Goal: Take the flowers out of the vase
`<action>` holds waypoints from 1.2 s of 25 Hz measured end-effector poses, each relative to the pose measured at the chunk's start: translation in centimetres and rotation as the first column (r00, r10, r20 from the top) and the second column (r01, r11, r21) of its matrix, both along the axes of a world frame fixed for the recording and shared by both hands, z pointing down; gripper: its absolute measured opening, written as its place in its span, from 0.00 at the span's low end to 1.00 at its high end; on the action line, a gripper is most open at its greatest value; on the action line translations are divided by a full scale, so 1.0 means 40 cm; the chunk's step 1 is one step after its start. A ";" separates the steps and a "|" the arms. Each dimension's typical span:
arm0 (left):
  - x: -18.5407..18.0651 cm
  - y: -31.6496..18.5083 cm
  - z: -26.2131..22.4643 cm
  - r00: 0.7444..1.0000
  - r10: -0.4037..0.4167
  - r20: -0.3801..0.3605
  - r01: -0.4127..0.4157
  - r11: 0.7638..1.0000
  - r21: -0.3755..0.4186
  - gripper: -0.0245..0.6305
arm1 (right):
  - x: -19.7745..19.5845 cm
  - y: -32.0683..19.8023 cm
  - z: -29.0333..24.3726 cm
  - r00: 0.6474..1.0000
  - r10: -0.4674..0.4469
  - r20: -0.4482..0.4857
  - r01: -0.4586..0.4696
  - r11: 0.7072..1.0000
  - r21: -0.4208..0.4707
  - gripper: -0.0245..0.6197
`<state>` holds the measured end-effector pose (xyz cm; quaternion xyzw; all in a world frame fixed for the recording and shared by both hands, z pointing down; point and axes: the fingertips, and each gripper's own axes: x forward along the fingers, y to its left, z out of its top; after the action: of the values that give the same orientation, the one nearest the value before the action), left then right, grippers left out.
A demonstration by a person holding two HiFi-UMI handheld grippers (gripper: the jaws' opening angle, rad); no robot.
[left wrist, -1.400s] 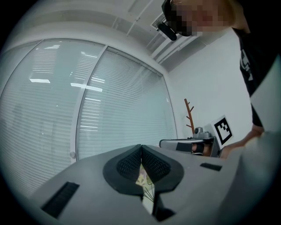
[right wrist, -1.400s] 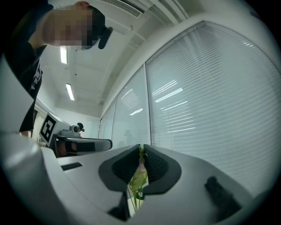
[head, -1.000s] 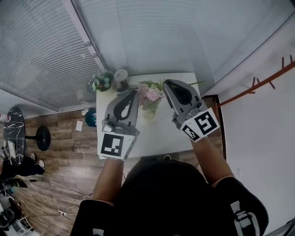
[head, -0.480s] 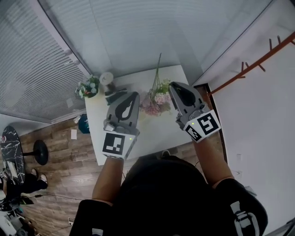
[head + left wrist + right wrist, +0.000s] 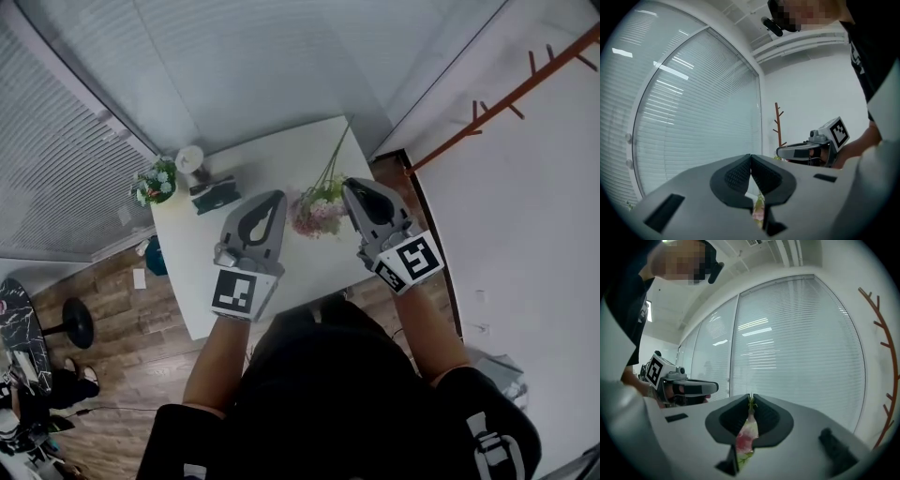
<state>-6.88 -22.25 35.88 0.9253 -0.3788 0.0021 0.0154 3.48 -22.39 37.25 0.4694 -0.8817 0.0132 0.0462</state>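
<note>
Only gripper views show right gripper (image 5: pixel 751 397) clamped on flowers (image 5: pixel 747 436), left gripper (image 5: pixel 750 157) jaws together.

Pink flowers (image 5: pixel 317 211), long green stems slanting away, above white table (image 5: pixel 272 164), between fingers (image 5: pixel 766 418) of right gripper (image 5: pixel 751 398).

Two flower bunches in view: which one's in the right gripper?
The pink bunch with long green stems, clamped in the right gripper; the small white-green bunch sits untouched at the table's far left corner.

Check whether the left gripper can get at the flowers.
Probably yes: the flowers, clamped in the right gripper, sit beside the left gripper with nothing between them, though the left jaws are shut.
</note>
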 end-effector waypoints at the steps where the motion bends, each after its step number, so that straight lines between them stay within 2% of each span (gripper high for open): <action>1: 0.012 0.003 0.008 1.000 -0.004 -0.002 0.004 1.000 0.001 0.06 | 0.011 0.006 0.010 1.000 -0.005 -0.002 0.005 1.000 -0.008 0.09; 7: 0.071 0.026 0.061 0.999 -0.036 0.010 0.036 0.999 0.003 0.06 | 0.054 0.030 0.075 0.998 -0.059 0.004 0.059 0.996 -0.063 0.09; 14: 0.120 0.070 0.133 0.995 -0.092 0.045 0.094 0.995 -0.040 0.06 | 0.087 0.050 0.143 0.992 -0.123 0.038 0.126 0.985 -0.121 0.09; 22: 0.164 0.109 0.195 0.980 -0.182 0.079 0.183 0.983 -0.005 0.06 | 0.123 0.071 0.223 0.981 -0.183 0.056 0.190 0.967 -0.171 0.09; 30: 0.218 0.135 0.287 0.976 -0.205 0.070 0.209 0.976 -0.053 0.06 | 0.156 0.094 0.316 0.971 -0.235 0.048 0.240 0.944 -0.225 0.09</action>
<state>1.84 -16.85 47.37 0.8794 -0.4732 0.0416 0.0314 9.73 -18.64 49.91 0.3510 -0.9248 0.1139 0.0921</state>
